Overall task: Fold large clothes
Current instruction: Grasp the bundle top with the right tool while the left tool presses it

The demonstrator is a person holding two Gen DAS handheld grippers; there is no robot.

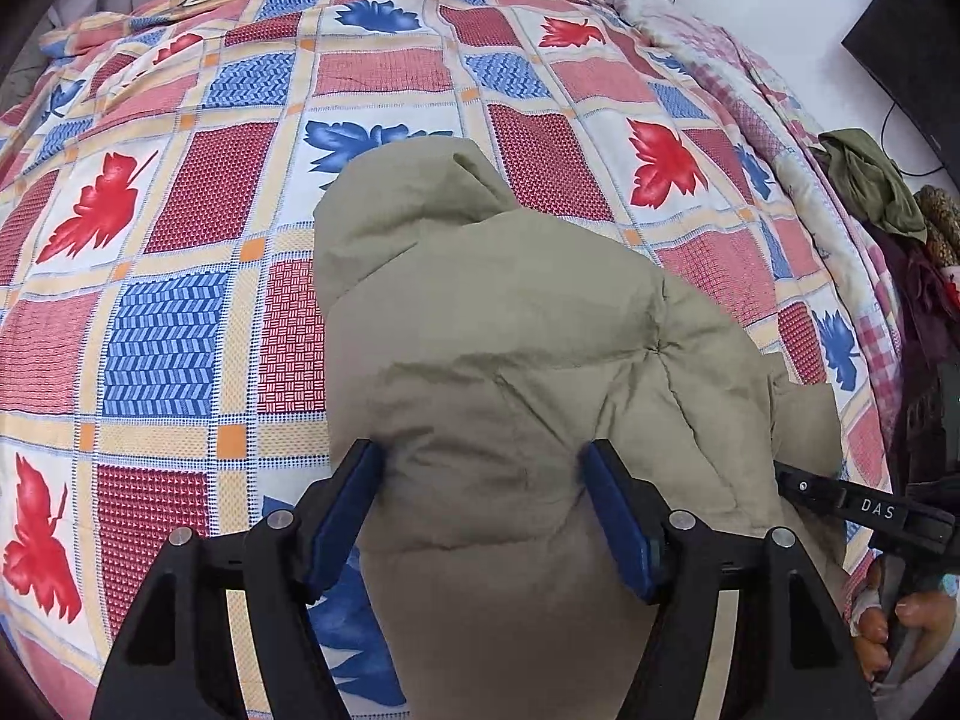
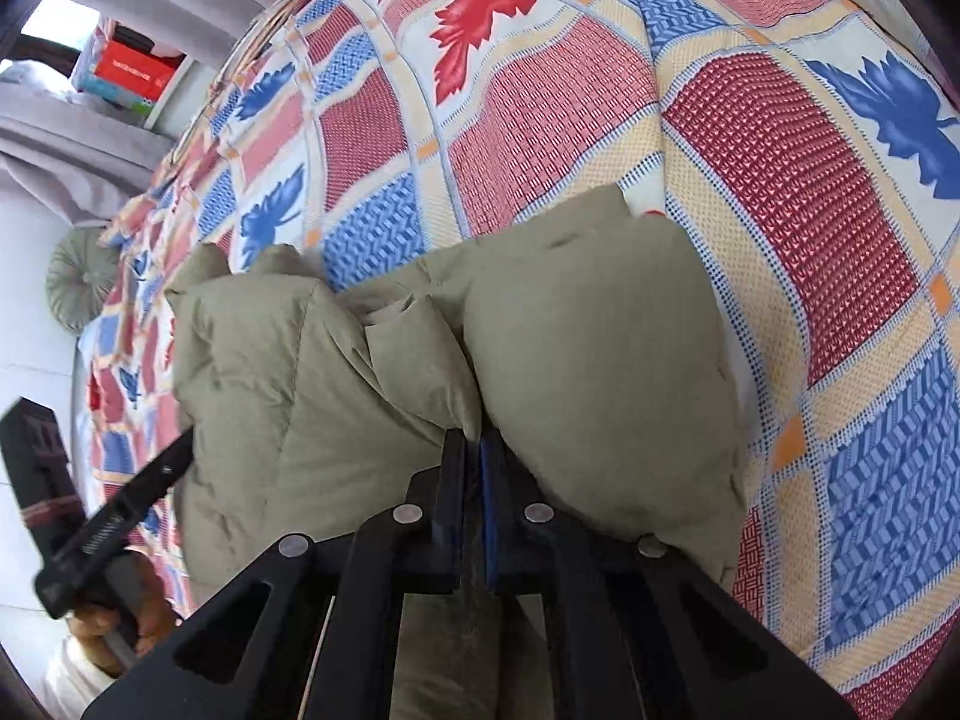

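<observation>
Left gripper (image 1: 483, 504): jaws spread wide, straddling a puffy bulge of the jacket (image 1: 540, 372) — pads on either side of the fabric, not pinching it as far as I can tell. Right gripper (image 2: 473, 444): jaws pressed together w/ a fold of the same jacket caught between them; padding bulges out on both sides of the pinch.

Jacket = khaki quilted puffer, lying on the bed over the quilt (image 1: 180, 312) (red/blue leaf patchwork), near the edge closest to the person. Already gathered into a compact, longish bundle; no sleeve sticks out loose in either view. Right wrist view shows several layers stacked & a crease running through the middle — looks like sides/sleeves are turned in.

Judgement: well along, prob. past halfway. Left to do, I'd guess: one more fold end-to-end, then press flat — padding is springy, bundle sits lumpy & uneven, likely to pop back open if released.

Off the bed edge, right side: pile of other clothes (image 1: 876, 192), untouched.
</observation>
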